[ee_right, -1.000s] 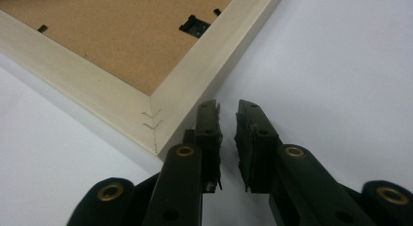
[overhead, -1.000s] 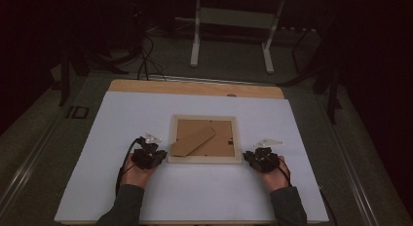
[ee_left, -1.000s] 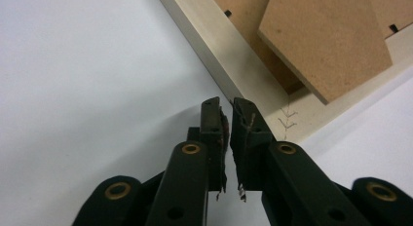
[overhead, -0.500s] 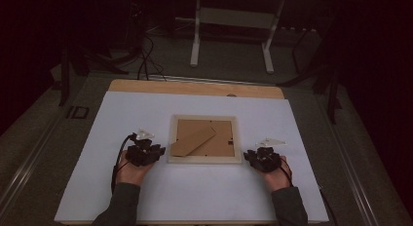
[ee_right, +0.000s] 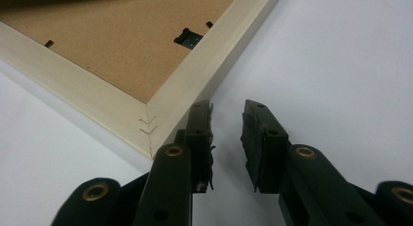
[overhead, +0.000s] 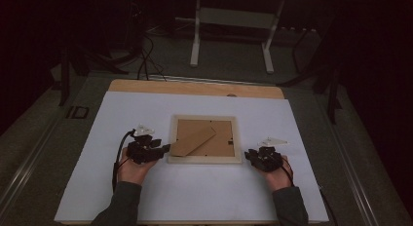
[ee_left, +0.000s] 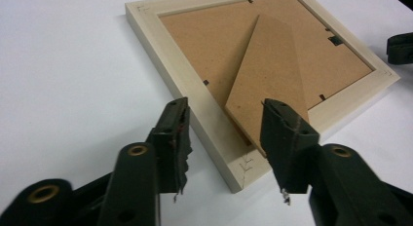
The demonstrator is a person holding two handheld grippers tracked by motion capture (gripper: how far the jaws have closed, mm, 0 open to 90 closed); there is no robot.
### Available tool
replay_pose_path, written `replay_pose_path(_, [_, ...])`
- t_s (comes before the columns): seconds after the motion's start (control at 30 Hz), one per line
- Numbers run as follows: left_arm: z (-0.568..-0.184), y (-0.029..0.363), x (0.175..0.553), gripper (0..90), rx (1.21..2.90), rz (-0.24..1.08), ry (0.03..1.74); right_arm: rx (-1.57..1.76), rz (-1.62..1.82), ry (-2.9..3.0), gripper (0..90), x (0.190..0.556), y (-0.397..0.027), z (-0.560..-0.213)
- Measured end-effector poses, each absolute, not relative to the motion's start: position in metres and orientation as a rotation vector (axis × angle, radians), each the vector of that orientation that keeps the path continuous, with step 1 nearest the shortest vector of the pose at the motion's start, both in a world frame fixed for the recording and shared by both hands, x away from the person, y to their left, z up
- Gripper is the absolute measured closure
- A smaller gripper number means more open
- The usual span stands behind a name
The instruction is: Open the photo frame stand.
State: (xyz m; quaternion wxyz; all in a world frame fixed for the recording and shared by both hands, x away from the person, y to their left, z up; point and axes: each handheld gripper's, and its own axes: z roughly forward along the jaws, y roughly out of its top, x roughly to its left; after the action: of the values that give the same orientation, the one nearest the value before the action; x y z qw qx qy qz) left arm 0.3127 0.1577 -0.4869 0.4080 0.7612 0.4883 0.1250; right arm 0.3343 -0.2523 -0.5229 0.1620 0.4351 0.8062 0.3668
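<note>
**Picture frame lies face down between two hand-held grippers**

A pale wooden picture frame (overhead: 204, 159) lies flat and face down in the middle of the white surface (overhead: 195, 197), its brown backing board (overhead: 221, 136) facing up. A brown fold-out stand (overhead: 192, 142) lies flat on the board, pointing toward the frame's near left corner.

The left hand-held gripper (overhead: 163, 149) sits at that near left corner, held in the person's left hand (overhead: 130, 165). In the left gripper view (ee_left: 226, 131) its jaws are spread and have just been opening. The frame's corner and the wide end of the stand (ee_left: 268, 84) lie between them, and the pads press on nothing. One jaw stands outside the frame over the white surface, the other over the stand's end.

The right hand-held gripper (overhead: 253, 155) rests just beside the frame's near right corner, held in the right hand (overhead: 277, 175). In the right gripper view (ee_right: 226, 138) its jaws stand slightly apart with only white surface (ee_right: 341, 65) between them. The left-hand jaw in that view is close against the outer edge of the frame (ee_right: 204, 65), near the mitred corner joint; whether it touches is hard to tell. A small black clip (ee_right: 188, 38) sits on the backing board near that edge.
</note>
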Motion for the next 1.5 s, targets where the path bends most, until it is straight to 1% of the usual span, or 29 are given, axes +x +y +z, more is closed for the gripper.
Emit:
replay_pose_path(0.1, [-0.487, 0.154, 0.314, 50.6, 1.948, 0.308, 1.21, 1.251, 1.053, 2.298, 73.0, 0.334, -0.254, -0.523])
replay_pose_path(0.2, [-0.485, 0.144, 0.317, 45.6, 1.99, 0.328, 1.187, 1.254, 1.065, 2.297, 72.8, 0.334, -0.255, -0.522])
replay_pose_path(0.37, [-0.481, 0.138, 0.323, 43.4, 2.003, 0.306, 1.166, 1.245, 1.075, 2.3, 72.9, 0.334, -0.256, -0.521])
replay_pose_path(0.73, [-0.481, 0.111, 0.345, 39.2, 2.134, 0.311, 1.036, 1.246, 1.082, 2.296, 72.7, 0.334, -0.257, -0.521])
replay_pose_path(0.83, [-0.482, 0.107, 0.349, 36.7, 2.147, 0.304, 1.025, 1.246, 1.083, 2.296, 72.6, 0.334, -0.257, -0.522])
replay_pose_path(1.0, [-0.483, 0.1, 0.361, 29.6, 2.169, 0.262, 1.011, 1.244, 1.087, 2.296, 72.4, 0.334, -0.257, -0.522])
replay_pose_path(1.27, [-0.484, 0.088, 0.37, 24.2, 2.219, 0.253, 0.986, 1.246, 1.088, 2.298, 71.7, 0.334, -0.257, -0.522])
replay_pose_path(1.5, [-0.489, 0.082, 0.38, 25.7, 2.247, 0.222, 0.974, 1.244, 1.089, 2.302, 71.4, 0.334, -0.257, -0.521])
